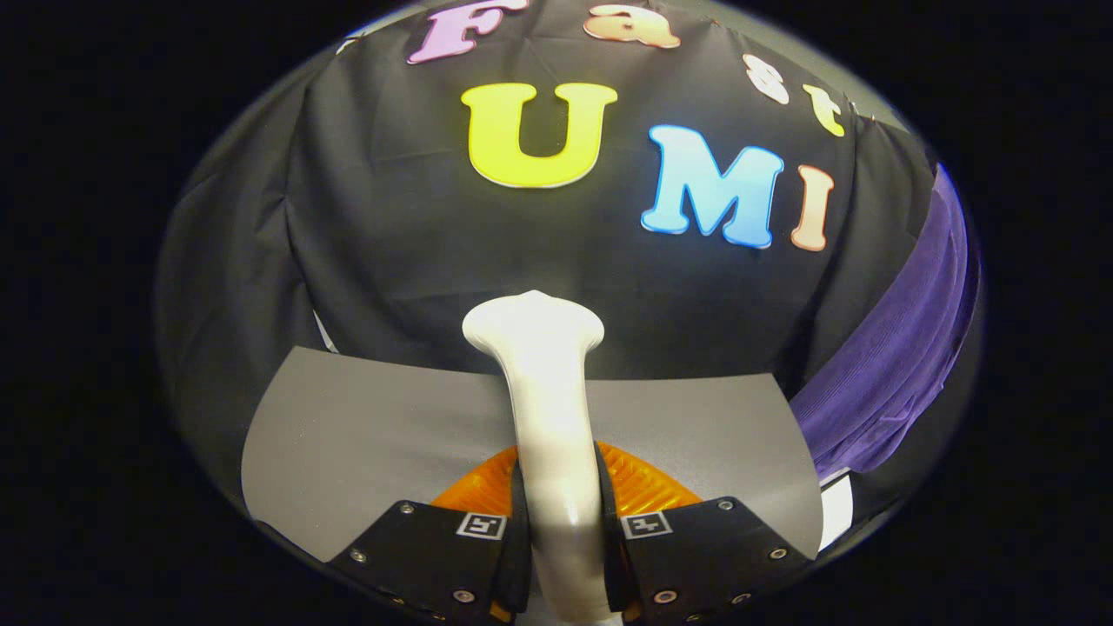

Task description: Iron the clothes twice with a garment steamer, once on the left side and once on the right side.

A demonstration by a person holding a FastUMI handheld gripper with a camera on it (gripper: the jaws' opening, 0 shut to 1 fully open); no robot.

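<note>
Grey table [365,435] spreads across the lower half of my frame, with black cloth hanging behind it as the booth wall. Nearest, at bottom centre, my hand-held gripper [561,539] is clenched on the garment steamer [548,409], one finger [435,556] pressing each side of its neck. The steamer is glossy white, a slim stalk rising up the middle and flaring into a wide, flat head just above the table's far edge; something ribbed and orange [643,482] sits behind the neck, which I can't identify. I judge the shell stiff and slick, so the narrow neck is the right place to hold. Farther off, at right of the frame, the clothes [904,348] hang as soft, ribbed purple fabric, well apart from the head; they should yield easily.
</note>
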